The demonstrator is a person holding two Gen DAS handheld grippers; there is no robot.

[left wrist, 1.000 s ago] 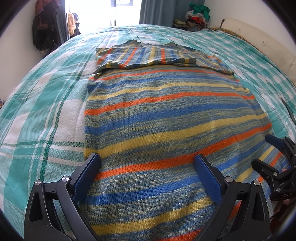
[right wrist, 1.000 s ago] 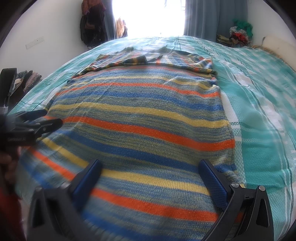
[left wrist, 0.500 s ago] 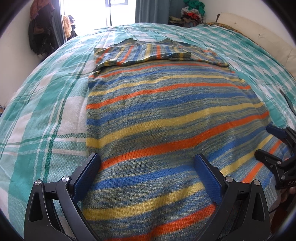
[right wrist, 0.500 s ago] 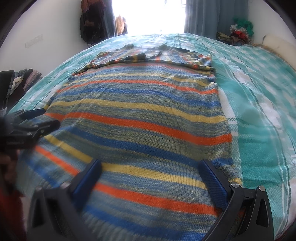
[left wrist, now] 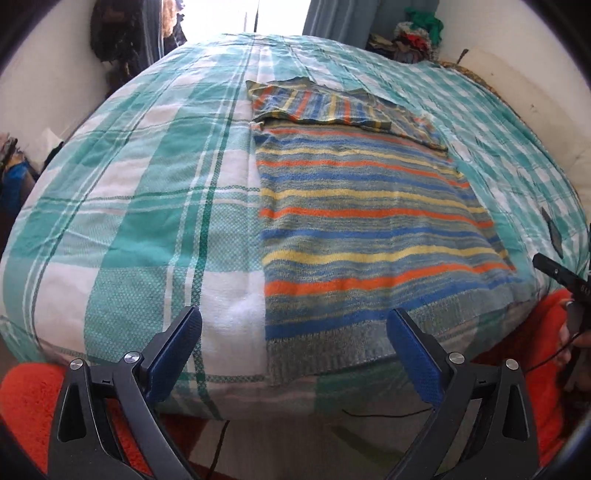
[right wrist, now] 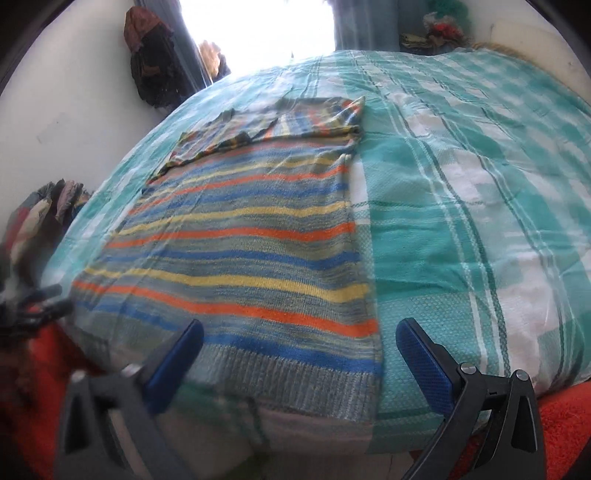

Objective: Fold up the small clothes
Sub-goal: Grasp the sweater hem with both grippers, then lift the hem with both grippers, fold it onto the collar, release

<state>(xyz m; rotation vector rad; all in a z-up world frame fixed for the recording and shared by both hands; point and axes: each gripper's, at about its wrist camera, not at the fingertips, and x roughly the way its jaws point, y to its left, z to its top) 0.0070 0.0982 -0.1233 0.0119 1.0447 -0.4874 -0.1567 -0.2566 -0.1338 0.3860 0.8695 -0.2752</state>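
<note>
The left tool (left wrist: pixel 293 345) hangs just off the near edge of the bed (left wrist: pixel 155 229), its blue pads (left wrist: pixel 173 350) spread wide and gripping nothing. Its gap frames the sweater's (left wrist: pixel 362 229) near left corner and the white-and-teal check of the bedcover beside it. The right tool (right wrist: pixel 299 349) sits likewise off the bed edge, pads (right wrist: pixel 421 354) spread apart and empty, framing the near right corner of the sweater (right wrist: pixel 236 258). Each tool shows at the edge of the other's view: the right one (left wrist: pixel 561 273) at the far right, the left one (right wrist: pixel 33 306) blurred at the far left.

An orange rug (left wrist: pixel 26 398) lies on the floor below the bed edge, under both tools.

The striped sweater lies flat on the bed, its grey ribbed hem (right wrist: pixel 295 387) draped just over the near edge. Blue, orange and yellow bands run across it. At its far end the sleeves (left wrist: pixel 332 107) are folded in across the chest, their stripes running crosswise to the body's.

Beyond the bed, dark clothes (right wrist: pixel 151 66) hang on the left wall beside a bright window (right wrist: pixel 258 33), and a heap of clothes (left wrist: pixel 417 37) sits in the far right corner.
</note>
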